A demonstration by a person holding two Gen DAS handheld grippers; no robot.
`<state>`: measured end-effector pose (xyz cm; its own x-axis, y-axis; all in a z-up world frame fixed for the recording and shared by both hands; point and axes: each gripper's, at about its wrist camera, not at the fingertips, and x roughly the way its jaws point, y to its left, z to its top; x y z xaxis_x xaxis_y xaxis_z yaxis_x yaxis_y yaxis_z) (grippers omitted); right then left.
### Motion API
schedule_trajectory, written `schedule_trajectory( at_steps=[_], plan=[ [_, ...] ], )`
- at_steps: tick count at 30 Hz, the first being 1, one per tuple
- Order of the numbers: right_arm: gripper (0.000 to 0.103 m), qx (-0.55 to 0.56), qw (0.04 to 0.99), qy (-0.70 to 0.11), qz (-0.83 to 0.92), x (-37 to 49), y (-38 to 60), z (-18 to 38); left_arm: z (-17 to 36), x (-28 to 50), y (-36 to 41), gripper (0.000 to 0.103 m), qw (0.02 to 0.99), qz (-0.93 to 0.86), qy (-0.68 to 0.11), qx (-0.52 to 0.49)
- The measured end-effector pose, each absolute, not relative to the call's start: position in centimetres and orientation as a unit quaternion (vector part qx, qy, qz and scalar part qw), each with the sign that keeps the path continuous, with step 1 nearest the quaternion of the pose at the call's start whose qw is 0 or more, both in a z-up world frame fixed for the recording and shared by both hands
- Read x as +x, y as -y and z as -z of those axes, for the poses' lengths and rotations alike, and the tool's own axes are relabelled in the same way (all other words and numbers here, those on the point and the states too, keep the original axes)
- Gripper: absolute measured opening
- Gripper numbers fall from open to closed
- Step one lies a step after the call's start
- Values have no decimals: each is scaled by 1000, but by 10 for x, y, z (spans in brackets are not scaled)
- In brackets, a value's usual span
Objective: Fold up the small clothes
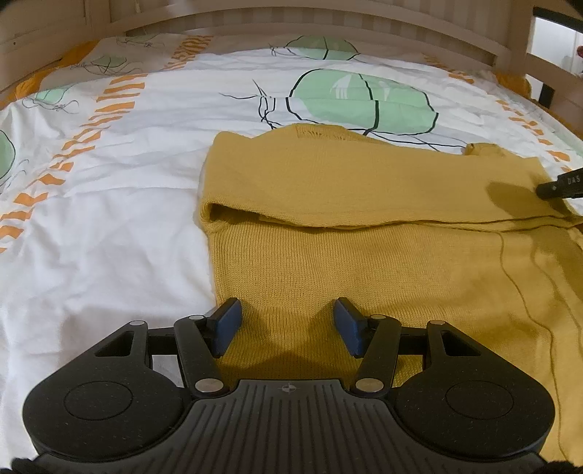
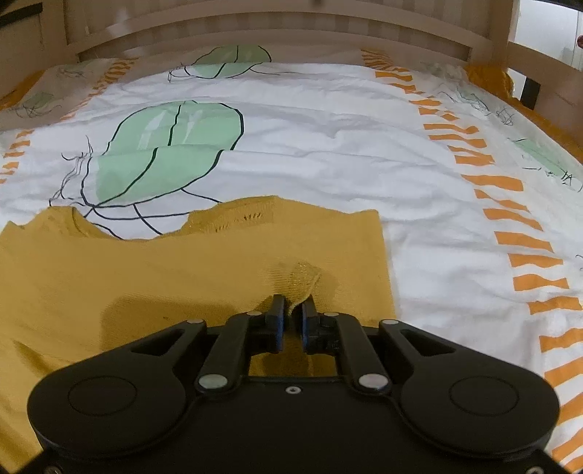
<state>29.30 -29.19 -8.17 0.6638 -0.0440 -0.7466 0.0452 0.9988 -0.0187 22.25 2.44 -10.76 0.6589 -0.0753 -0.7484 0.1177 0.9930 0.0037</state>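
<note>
A mustard-yellow knit sweater (image 1: 364, 255) lies flat on the bed, with its far part folded over toward me along a crosswise fold. My left gripper (image 1: 288, 317) is open and empty, hovering over the sweater's near left part. My right gripper (image 2: 291, 310) is shut on a pinch of the sweater (image 2: 182, 277) near its right edge, raising a small ridge of fabric. The right gripper's tip (image 1: 557, 184) also shows in the left wrist view at the far right.
The bed is covered by a white sheet (image 1: 109, 204) with green leaf shapes and orange stripes. A wooden headboard (image 2: 284, 32) runs along the far side, with rails at the right. A loose yarn thread (image 1: 524, 291) trails off the sweater.
</note>
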Motion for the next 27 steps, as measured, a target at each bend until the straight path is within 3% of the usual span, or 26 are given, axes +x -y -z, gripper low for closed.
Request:
schedule_trajectory(
  at_steps=[1,6,10,12,17,22,27],
  plan=[
    [22,-5,914,-406,24,292,291,82,107,222,-23,58,911,52,-408,29],
    [67,-1,923,-383,23,281,294,75,107,220,-19,64,914,38,-401,43],
    [75,13,935,-354,20,263,302,63,104,221,-21,65,914,30,-404,26],
    [86,22,943,-333,17,249,306,54,102,220,-23,65,912,29,-408,13],
    [102,-2,963,-265,44,207,305,27,89,212,-33,65,911,-7,-411,-32],
    [102,-56,973,-202,92,159,292,2,64,192,-49,64,916,-22,-398,-55],
    [102,-7,969,-242,42,131,298,-16,27,164,-58,65,923,-11,-383,-42]
  ],
)
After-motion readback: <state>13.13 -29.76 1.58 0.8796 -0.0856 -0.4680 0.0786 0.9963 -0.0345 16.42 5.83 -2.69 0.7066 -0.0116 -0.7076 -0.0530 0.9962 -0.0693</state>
